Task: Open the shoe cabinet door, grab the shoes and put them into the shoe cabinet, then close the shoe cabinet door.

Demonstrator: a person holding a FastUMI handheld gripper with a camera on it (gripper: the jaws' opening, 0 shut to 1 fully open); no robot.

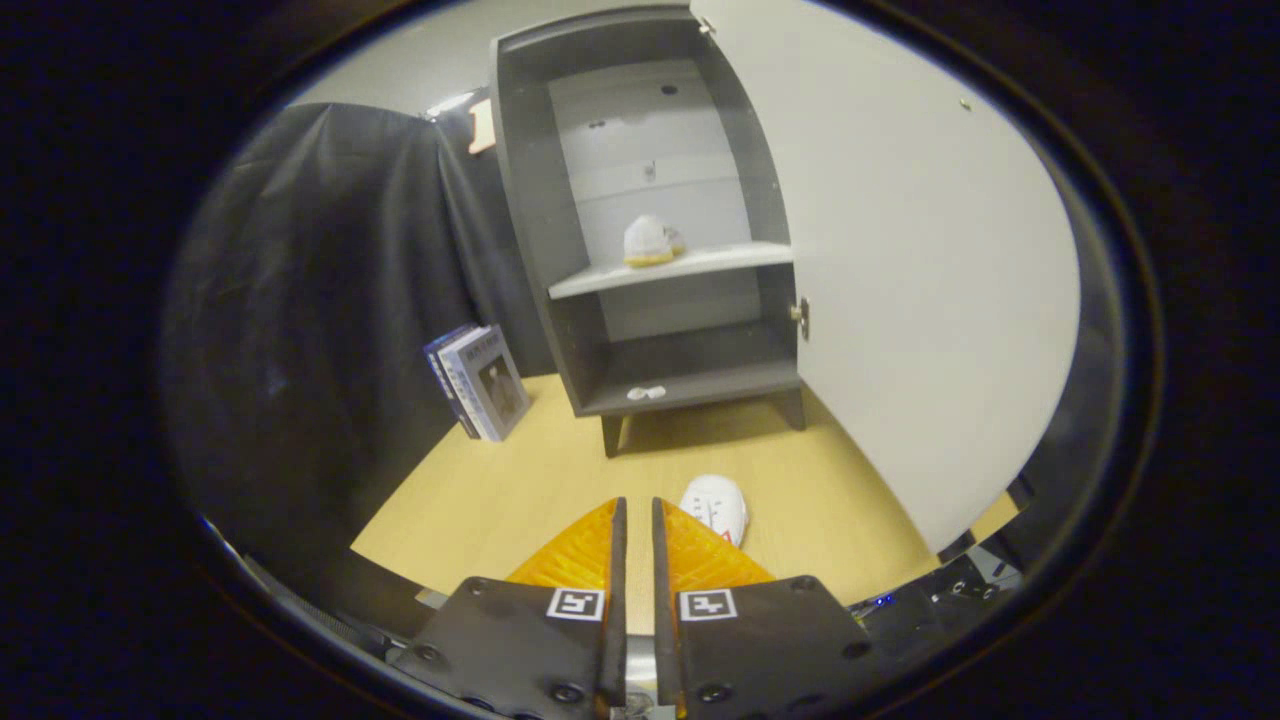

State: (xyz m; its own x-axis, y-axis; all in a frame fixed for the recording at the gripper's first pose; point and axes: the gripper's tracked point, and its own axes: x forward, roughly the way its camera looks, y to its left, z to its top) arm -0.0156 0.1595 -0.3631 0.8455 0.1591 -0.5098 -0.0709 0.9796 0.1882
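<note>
The gripper (639, 520) hangs above the wooden table (480, 500), its two fingers drawn nearly together with only a thin slit between them and nothing held. Just ahead of the right finger, partly hidden behind its tip, a white shoe (717, 503) lies on the table. Beyond it stands the shoe cabinet (640, 210) on short legs, its door (900, 270) swung wide toward the right; a second shoe (649, 241) already rests on the middle shelf (672, 268), and a small white object (646, 393) lies on the bottom board. A stack of books (478, 380) leans against the booth wall, left of the cabinet.

Risks, as judged: with the fingers this close, a descent would push the near shoe away instead of straddling it, so they likely need spreading first. The open door's lower edge juts close on the right, and a wide swing while carrying could knock it or jolt the cabinet.

Free room lies on the bare table left of the fingers and between shoe and cabinet legs; the table's near edge runs just beneath the gripper.
</note>
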